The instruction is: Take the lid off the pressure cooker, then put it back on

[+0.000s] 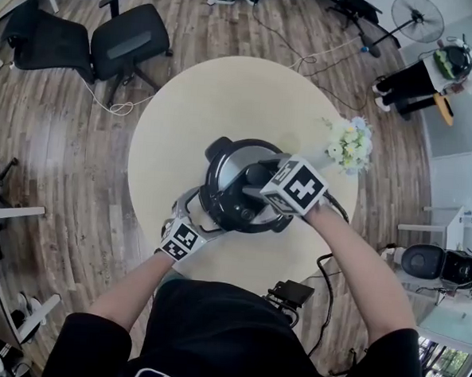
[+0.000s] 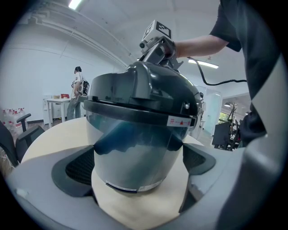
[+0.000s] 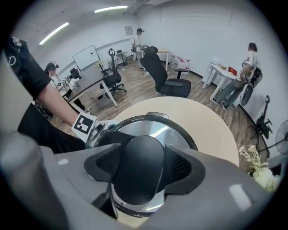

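Nearest the head camera was the person's black shirt (image 1: 211,334), with a bare forearm reaching forward on either side of it. On the left, the left gripper (image 1: 188,214) lay low against the near-left side of the pressure cooker (image 2: 135,157). Its jaws were released and stood wide apart with nothing gripped. Its own view framed the cooker's steel wall between the pads, and I could not tell whether a pad touched that wall. The cooker stood upright near the middle of the round cream counter (image 1: 192,117), and its lid (image 1: 231,169) sat closed on top. To the right, the right gripper (image 1: 260,191) pointed steeply down over the lid, clenched on the lid's black handle (image 3: 137,166) with a pad pressed to each side. The step in hand looked like the first one, securing the handle before the lid came off. The next move probably called for a turn to unlock the lid and then a straight lift, with the left gripper steadying the body. Counted left to right, there were two black office chairs (image 1: 129,38) on the wooden floor, one counter, two grippers, one cooker with one lid, one posy of pale flowers (image 1: 350,144) near the counter's right edge, and one standing fan (image 1: 418,18).
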